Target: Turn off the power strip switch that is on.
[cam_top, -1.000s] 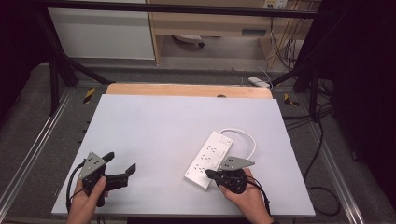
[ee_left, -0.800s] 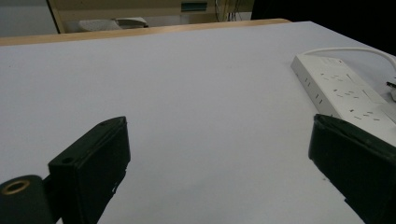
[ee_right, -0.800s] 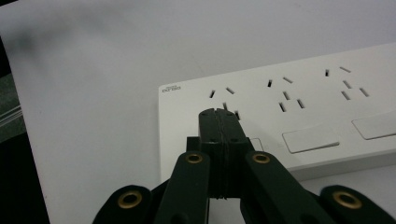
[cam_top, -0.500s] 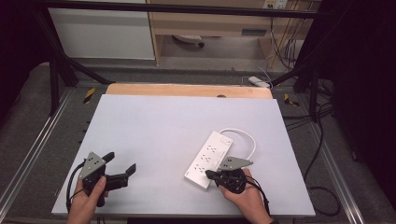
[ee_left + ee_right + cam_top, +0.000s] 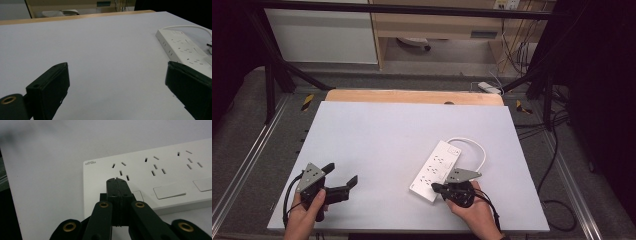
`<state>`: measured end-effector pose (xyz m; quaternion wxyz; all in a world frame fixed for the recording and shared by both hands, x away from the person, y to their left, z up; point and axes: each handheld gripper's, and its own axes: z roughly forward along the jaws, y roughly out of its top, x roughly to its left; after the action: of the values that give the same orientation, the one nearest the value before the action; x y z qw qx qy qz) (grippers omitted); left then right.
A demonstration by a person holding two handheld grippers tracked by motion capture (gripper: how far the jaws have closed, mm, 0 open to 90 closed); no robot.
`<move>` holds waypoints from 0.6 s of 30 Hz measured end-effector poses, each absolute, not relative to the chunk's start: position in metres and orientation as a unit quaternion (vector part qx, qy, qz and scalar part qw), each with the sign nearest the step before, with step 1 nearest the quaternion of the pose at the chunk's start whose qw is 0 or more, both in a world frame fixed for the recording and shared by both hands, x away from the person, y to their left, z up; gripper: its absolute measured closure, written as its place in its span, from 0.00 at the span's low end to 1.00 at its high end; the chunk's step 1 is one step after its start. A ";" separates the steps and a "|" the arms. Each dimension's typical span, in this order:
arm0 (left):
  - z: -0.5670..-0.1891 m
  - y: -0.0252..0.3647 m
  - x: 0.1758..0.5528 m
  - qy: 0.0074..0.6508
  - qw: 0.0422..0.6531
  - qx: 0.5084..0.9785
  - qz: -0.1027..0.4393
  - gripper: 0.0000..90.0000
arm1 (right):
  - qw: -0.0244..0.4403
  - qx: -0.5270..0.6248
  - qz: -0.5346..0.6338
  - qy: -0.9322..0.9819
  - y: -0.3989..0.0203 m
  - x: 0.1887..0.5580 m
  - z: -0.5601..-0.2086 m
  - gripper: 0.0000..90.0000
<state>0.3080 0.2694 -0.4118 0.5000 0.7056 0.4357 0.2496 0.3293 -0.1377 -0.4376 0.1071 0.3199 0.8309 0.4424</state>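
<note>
White power strip [image 5: 436, 170] lies diagonally, cord end pointing far-right.

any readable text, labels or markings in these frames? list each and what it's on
Small grey print on the near corner of the white power strip, right gripper view at: too small and blurred to read.
Red mark near the cord end of the power strip, left gripper view: too blurred to tell.
Label strip on the shelf beyond the table, high view: unreadable.
Nothing else with text. The right gripper, jaws shut, rests over the strip's switch row.
</note>
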 end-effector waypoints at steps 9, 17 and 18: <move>-0.412 0.269 0.308 0.436 0.499 0.706 0.249 0.06 | 0.107 0.320 0.440 0.832 -0.137 0.329 -0.439 1.00; -0.412 0.269 0.308 0.436 0.497 0.707 0.249 0.06 | 0.106 0.321 0.441 0.831 -0.137 0.330 -0.439 1.00; -0.412 0.269 0.308 0.436 0.497 0.707 0.249 0.06 | 0.106 0.320 0.441 0.832 -0.137 0.330 -0.439 1.00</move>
<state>0.3080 0.2689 -0.4121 0.4970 0.7073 0.4365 0.2494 0.3298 -0.1374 -0.4391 0.1056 0.3204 0.8318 0.4407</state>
